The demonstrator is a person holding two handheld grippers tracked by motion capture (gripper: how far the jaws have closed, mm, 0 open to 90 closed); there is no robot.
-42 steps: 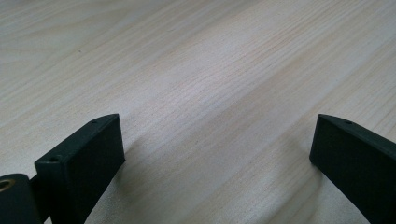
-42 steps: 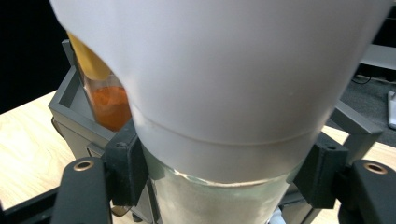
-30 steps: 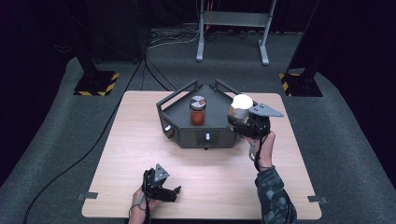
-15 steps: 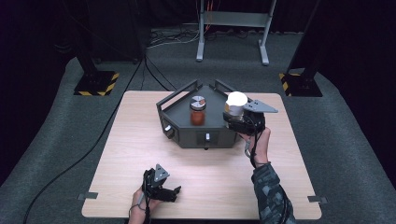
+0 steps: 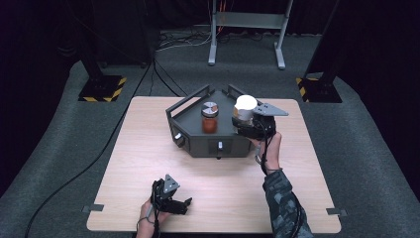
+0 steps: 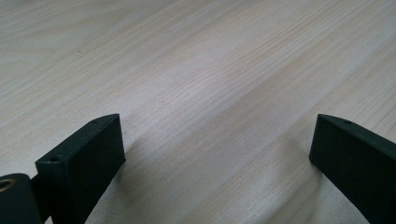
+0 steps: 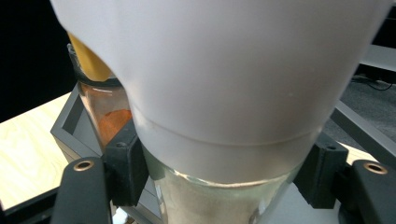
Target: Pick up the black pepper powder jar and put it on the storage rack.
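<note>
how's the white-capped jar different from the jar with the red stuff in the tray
The white-capped jar is clamped in the right gripper over the tray's right side; the red-filled jar stands free inside it. The first has a tall plain white cap and pale contents; the second has a flat grey-and-orange lid and orange-red contents. Both are clear glass and upright.

light: bright tabletop, dark surround | focus: soft (close-ups blurred) | shadows: faint

A recording lab: black curtains (image 5: 44,29) (all around), hazard-striped stand bases (image 5: 103,88), floor cables (image 5: 173,42), one wooden table (image 5: 148,148).
</note>
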